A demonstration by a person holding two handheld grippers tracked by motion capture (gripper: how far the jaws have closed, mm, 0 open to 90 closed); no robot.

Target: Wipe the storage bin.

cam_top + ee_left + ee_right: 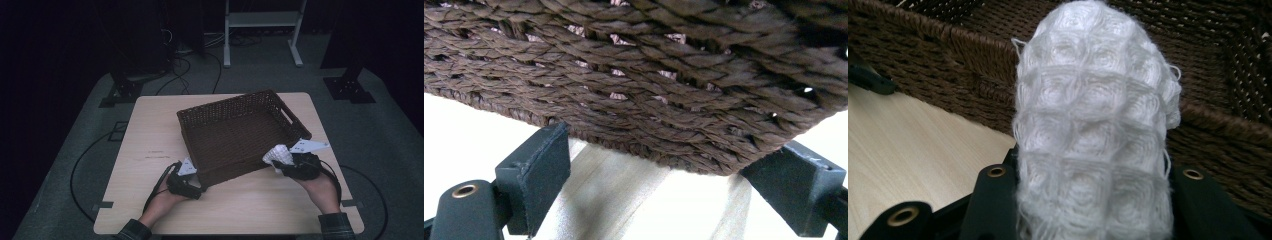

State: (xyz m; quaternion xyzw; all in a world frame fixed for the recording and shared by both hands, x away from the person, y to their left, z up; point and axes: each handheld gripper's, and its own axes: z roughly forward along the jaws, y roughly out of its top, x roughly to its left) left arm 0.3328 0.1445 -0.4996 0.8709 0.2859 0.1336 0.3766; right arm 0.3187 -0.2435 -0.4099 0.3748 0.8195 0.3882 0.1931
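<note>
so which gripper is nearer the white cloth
Right. The right gripper is shut on the cloth, holding it at the basket's near right rim. The left gripper is across the basket at its near left corner, jaws apart, away from the cloth.

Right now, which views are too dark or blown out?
High view: dim, surroundings near black, yet basket and white cloth readable. Left gripper view: table blown out white beside the weave. Right gripper view: evenly lit, cloth texture sharp.
</note>
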